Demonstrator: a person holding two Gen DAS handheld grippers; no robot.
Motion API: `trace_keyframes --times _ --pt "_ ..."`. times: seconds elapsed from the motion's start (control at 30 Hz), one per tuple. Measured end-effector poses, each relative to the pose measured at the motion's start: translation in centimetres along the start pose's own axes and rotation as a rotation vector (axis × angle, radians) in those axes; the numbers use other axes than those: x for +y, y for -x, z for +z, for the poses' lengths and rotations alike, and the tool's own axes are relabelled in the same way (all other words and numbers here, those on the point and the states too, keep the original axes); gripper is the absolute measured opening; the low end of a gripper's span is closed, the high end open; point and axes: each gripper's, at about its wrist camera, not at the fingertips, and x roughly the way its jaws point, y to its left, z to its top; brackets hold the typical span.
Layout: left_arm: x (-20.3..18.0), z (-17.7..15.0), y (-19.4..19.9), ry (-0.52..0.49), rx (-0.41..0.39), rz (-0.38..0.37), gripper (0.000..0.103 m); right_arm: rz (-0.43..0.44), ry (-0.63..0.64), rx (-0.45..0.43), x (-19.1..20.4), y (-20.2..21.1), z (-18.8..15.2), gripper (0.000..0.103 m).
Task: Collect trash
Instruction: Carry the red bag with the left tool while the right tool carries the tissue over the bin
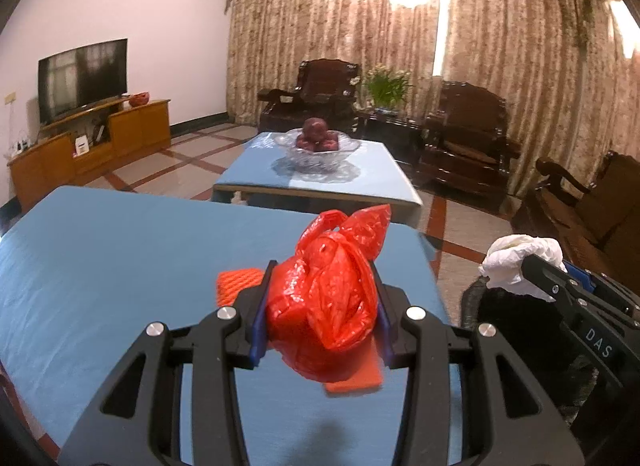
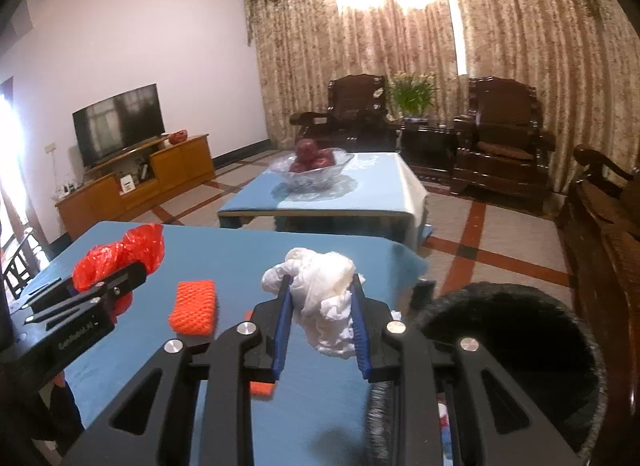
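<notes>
Black gripper arms with shiny round bolts fill the bottom of both views. Between the blue pads of the left gripper sits a crumpled red plastic bag. The jaws are squeezed onto it from both sides, and the bag is up off the blue tablecloth. The right gripper is clamped on a scrunched white paper tissue, which is also lifted above the cloth.

An orange foam net sleeve lies flat on the blue table, between the two grippers in the right view. A second bit of orange shows under the red bag in the left view; I cannot tell what it is.

A round black trash bin with a fuzzy rim stands just past the right edge of the table, and the white tissue is close to it.

Farther back, a clear glass bowl of red apples stands on another blue table.
</notes>
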Motion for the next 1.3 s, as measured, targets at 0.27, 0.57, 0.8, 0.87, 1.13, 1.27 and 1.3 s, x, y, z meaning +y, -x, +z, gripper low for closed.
trace_keyframes --times 0.27,0.57,0.8,0.87,1.13,1.27,1.3 --pt "-5.1 -0.1 0.3 -0.041 0.001 -0.079 0.040 -0.073 -0.021 -0.030 -4.1 3.4 0.1 0.027" --pt "-10.4 -0.6 -0.4 -0.089 0.013 -0.161 0.040 -0.156 -0.057 -0.054 -8.6 6.1 -0.2 0.027" --pt "-14.5 -1.0 -1.5 -0.122 0.020 -0.225 0.040 -0.219 -0.083 -0.051 -12.6 7.3 -0.8 0.027" --pt "-15.8 -1.3 -2.0 -0.129 0.030 -0.250 0.040 -0.235 -0.089 -0.047 -13.7 7.4 -1.1 0.027" --pt "-20.0 -2.6 -4.3 -0.156 0.066 -0.325 0.040 -0.300 -0.121 -0.012 -18.2 7.1 -3.0 0.027" --pt "-22.0 -3.4 -6.0 -0.174 0.095 -0.345 0.040 -0.327 -0.140 0.009 -20.1 6.7 -4.1 0.027" --pt "-22.4 -3.6 -6.4 -0.178 0.098 -0.347 0.040 -0.332 -0.147 0.017 -20.7 6.3 -4.5 0.027"
